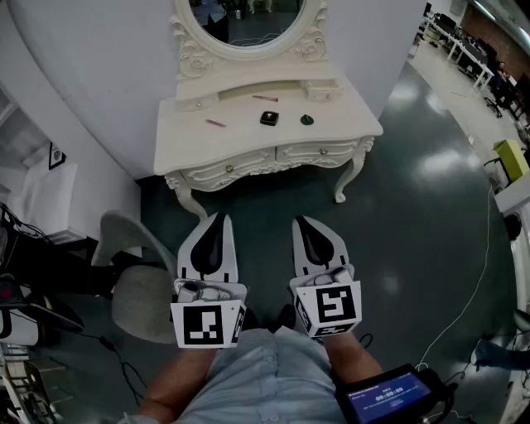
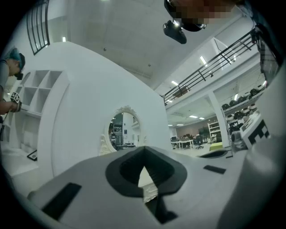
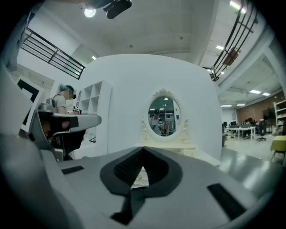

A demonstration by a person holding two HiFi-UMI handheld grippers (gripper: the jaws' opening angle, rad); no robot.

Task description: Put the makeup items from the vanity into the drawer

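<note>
The white vanity point(image 1: 186, 141) stands ahead of me under its oval mirror point(image 1: 248, 21). On its top lie a pink pencil point(image 1: 215, 122), a pink stick point(image 1: 265, 98), a black compact point(image 1: 269, 118) and a dark green item point(image 1: 306, 120). Both front drawers point(image 1: 228, 168) look closed. My left gripper point(image 1: 219, 219) and right gripper point(image 1: 300, 222) are held side by side over the floor, well short of the vanity, both shut with nothing in them. The left gripper view shows the left gripper point(image 2: 144, 150) facing the mirror point(image 2: 123, 132); the right gripper point(image 3: 143, 150) points at the mirror point(image 3: 164, 117).
A grey round chair point(image 1: 141, 290) stands on the floor at my left, close to the left gripper. A screen device point(image 1: 389, 396) hangs at my lower right. A thin cable point(image 1: 472, 290) runs across the dark floor at the right. White shelves point(image 3: 96, 103) stand left of the vanity.
</note>
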